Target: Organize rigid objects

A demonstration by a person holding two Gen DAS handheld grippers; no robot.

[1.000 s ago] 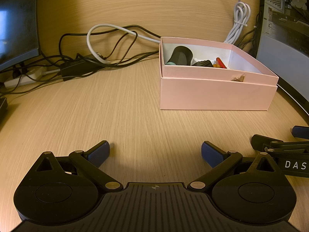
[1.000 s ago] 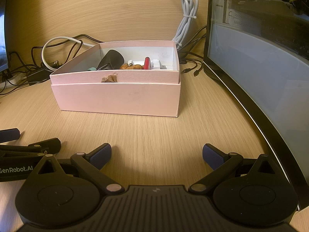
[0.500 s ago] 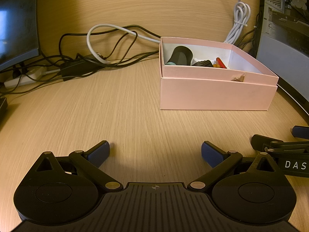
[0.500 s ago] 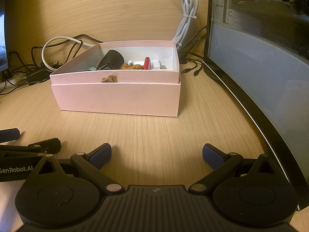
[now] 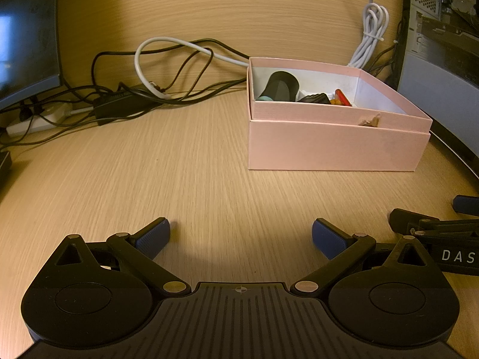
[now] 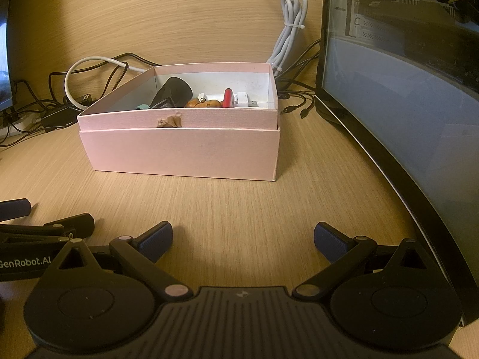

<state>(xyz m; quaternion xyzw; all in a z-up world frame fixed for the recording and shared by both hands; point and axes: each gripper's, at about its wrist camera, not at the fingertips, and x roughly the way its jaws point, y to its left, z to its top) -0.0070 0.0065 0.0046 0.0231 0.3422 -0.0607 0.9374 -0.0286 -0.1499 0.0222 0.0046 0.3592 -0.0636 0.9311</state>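
An open pink box [image 5: 335, 146] [image 6: 185, 155] stands on the wooden desk. Inside it I see a black rounded object [image 5: 281, 85] [image 6: 175, 91], a red stick [image 6: 228, 97] [image 5: 341, 97], a white adapter [image 6: 242, 99] and small brown pieces [image 6: 203, 103]. My left gripper [image 5: 241, 236] is open and empty, low over the desk in front of the box's left corner. My right gripper [image 6: 243, 237] is open and empty in front of the box, beside the left one.
Tangled black and white cables [image 5: 167, 68] and a power strip [image 5: 36, 121] lie behind the box at left. A bundled white cable [image 6: 289, 27] hangs at the back. A large monitor [image 6: 404, 95] stands close on the right, another screen [image 5: 27, 36] at far left.
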